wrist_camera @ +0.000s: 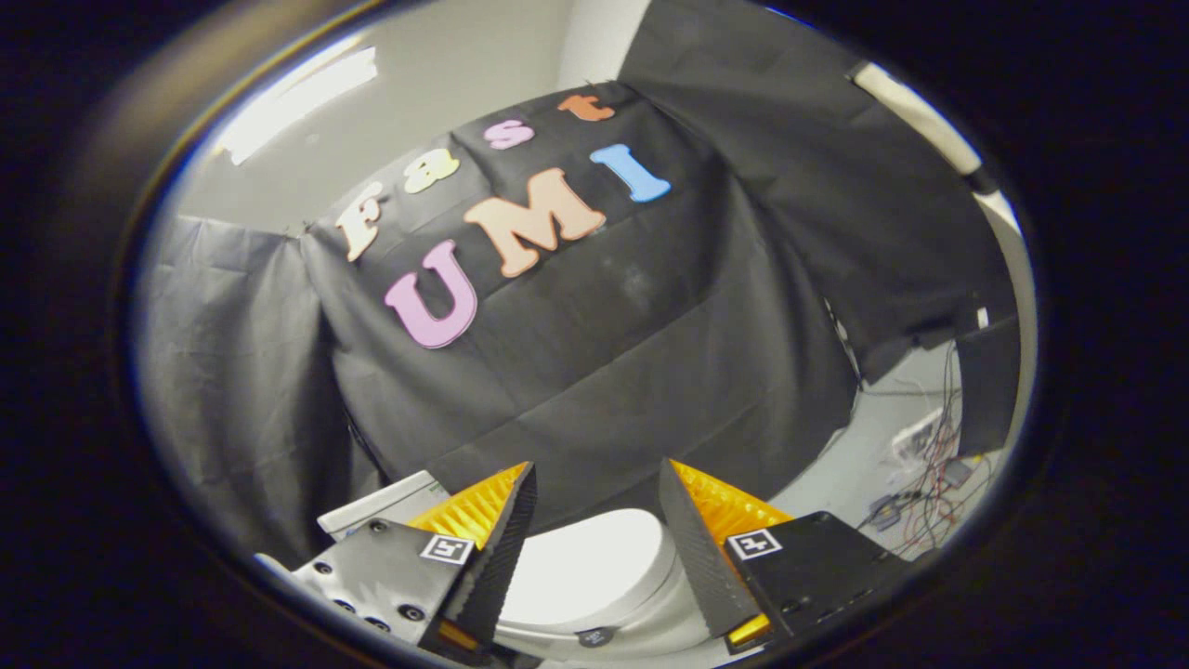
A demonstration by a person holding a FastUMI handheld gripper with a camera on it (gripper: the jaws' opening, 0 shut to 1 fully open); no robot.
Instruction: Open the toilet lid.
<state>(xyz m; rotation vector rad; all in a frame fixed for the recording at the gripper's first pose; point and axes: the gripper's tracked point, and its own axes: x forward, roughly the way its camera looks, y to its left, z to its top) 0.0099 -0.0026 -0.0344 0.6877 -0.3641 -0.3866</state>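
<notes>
Toilet lid (594,567) was what I had in front of me: a smooth, white, rounded panel, glossy enough to catch a soft light across its middle. It sat between the two fingers of my gripper (594,483) and a little beyond them, low down under the tips. From where I looked I could not tell whether it lay flat shut or had lifted at all. Its near rim curved round just under the fingers, and a small dark round fitting (594,636) showed on that rim, close to me. Behind the lid on one side rose the white corner of the toilet's cistern (385,506), partly hidden by a finger.

My gripper stood wide open, the fingers well apart and holding nothing; neither finger touched the lid as far as I could see.

Beyond the toilet hung the booth's black cloth wall (604,390), draped in folds and close behind the cistern, so there was little room at the back. A greyer cloth (232,372) closed off one side. On the other side the floor (864,455) was pale and open past the cloth's hem, with a tangle of red and dark cables (920,502) and a white power strip (915,437) lying on it, well apart from the toilet. A dark panel (989,381) stood by them. Overhead I saw a bright ceiling light (297,98).
</notes>
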